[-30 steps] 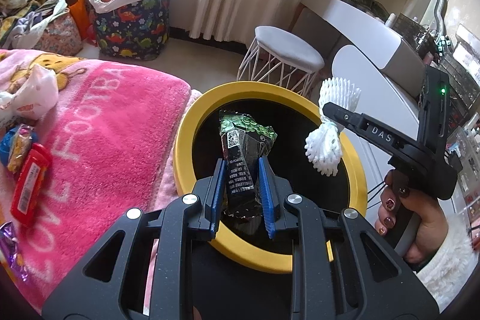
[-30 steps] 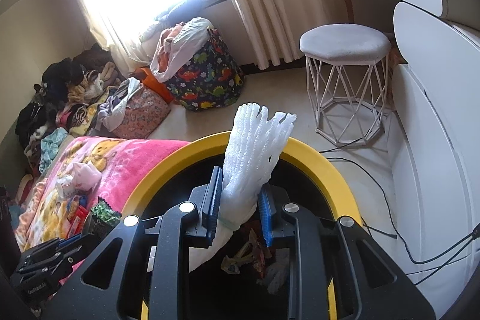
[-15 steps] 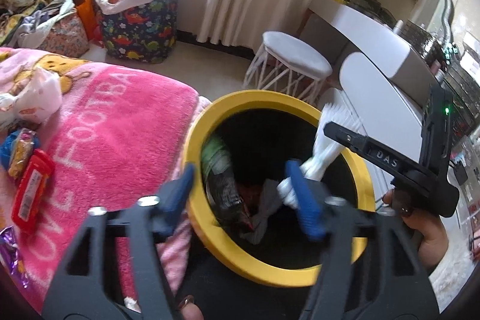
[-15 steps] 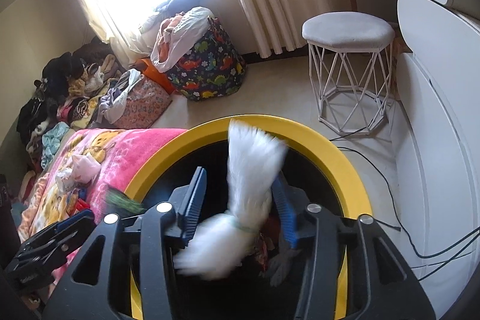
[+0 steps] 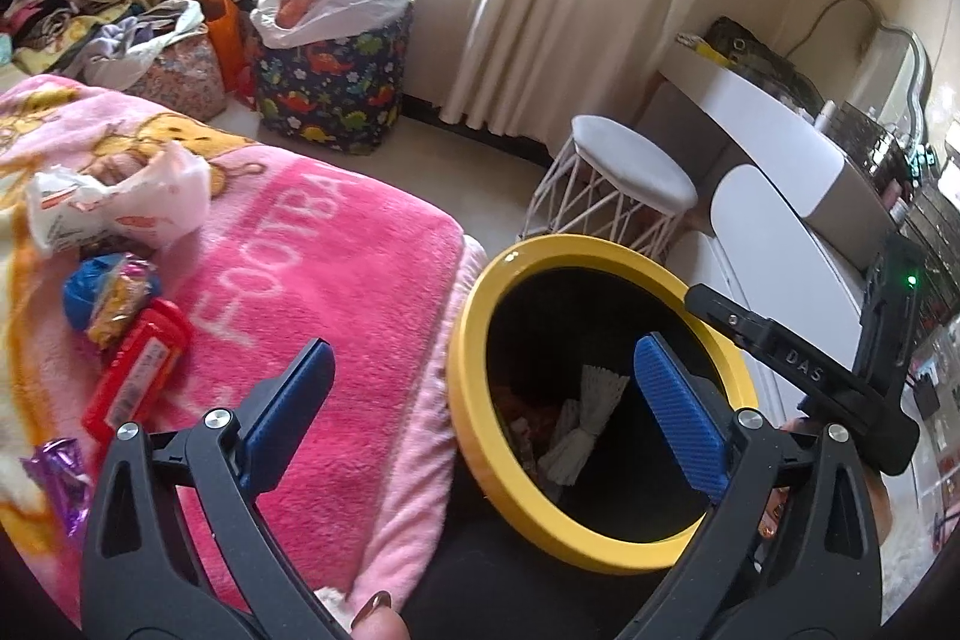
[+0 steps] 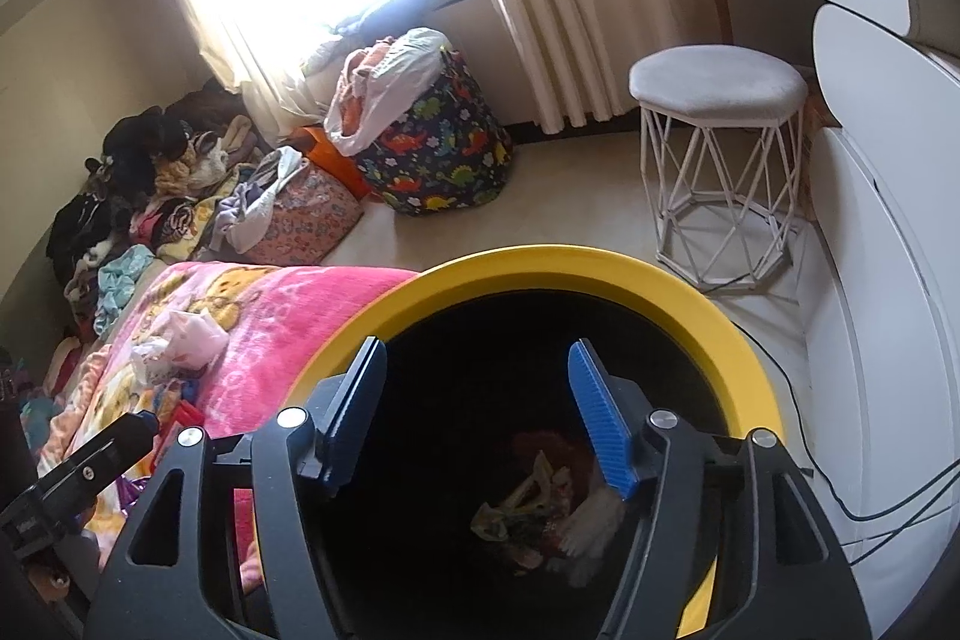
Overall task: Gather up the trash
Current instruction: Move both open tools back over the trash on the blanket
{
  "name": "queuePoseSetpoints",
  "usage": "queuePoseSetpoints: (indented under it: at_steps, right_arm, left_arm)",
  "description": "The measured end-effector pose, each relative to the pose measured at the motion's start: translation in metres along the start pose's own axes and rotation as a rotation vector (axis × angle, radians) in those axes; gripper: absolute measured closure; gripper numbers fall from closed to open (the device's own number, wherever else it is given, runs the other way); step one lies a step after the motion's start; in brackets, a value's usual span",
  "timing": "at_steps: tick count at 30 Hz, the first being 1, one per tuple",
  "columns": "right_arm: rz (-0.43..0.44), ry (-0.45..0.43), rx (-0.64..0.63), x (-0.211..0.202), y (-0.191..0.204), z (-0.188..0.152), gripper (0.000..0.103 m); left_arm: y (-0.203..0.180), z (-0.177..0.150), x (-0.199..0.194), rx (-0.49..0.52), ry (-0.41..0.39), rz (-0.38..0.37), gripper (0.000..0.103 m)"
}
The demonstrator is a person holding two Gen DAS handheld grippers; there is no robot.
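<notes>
A black bin with a yellow rim (image 5: pixel 480 466) (image 6: pixel 708 304) stands beside the pink blanket. Inside it lie a white foam net (image 5: pixel 585 424) (image 6: pixel 591 523) and crumpled wrappers (image 6: pixel 519 511). My left gripper (image 5: pixel 480 394) hangs over the bin's left rim, its jaws opening wide with nothing between them. My right gripper (image 6: pixel 477 403) is above the bin's mouth, jaws opening and empty; its body (image 5: pixel 798 370) also shows in the left wrist view. On the blanket lie a red packet (image 5: pixel 135 376), a blue and yellow snack bag (image 5: pixel 111 295), a purple wrapper (image 5: pixel 57 466) and a crumpled white bag (image 5: pixel 120 205).
The pink blanket (image 5: pixel 336 280) covers the bed left of the bin. A white wire stool (image 6: pixel 717 160), a dinosaur-print laundry bag (image 6: pixel 438 142) and piles of clothes (image 6: pixel 150 196) stand on the floor. White furniture (image 6: pixel 888 280) with trailing cables lines the right side.
Both grippers opened. The green and black wrapper left my left gripper and the white foam net left my right gripper; both fell into the bin. My left gripper shifted left, toward the blanket.
</notes>
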State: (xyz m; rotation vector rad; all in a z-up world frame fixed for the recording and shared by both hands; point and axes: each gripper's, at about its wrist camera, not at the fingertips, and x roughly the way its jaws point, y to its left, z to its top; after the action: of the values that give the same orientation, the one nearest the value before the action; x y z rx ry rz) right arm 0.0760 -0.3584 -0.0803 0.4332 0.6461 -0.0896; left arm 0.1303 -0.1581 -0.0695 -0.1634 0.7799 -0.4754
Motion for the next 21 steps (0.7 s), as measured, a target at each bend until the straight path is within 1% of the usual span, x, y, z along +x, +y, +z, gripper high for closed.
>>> queuePoseSetpoints:
  at_steps: [4,10,13,21]
  right_arm:
    - [0.015,-0.018,-0.022,-0.005,0.011,0.001,0.038]
    - [0.039,-0.04,-0.04,-0.011,0.028,0.001,0.037]
    - [0.05,-0.048,-0.048,-0.014,0.035,0.001,0.035]
    - [0.086,-0.069,-0.076,-0.02,0.054,0.001,0.033]
  left_arm:
    - [0.009,0.001,-0.008,-0.009,-0.02,0.018,0.011]
    - [0.017,0.005,-0.021,-0.016,-0.057,0.042,0.011]
    - [0.023,0.006,-0.028,-0.023,-0.076,0.053,0.011]
    - [0.036,0.01,-0.045,-0.035,-0.124,0.084,0.011]
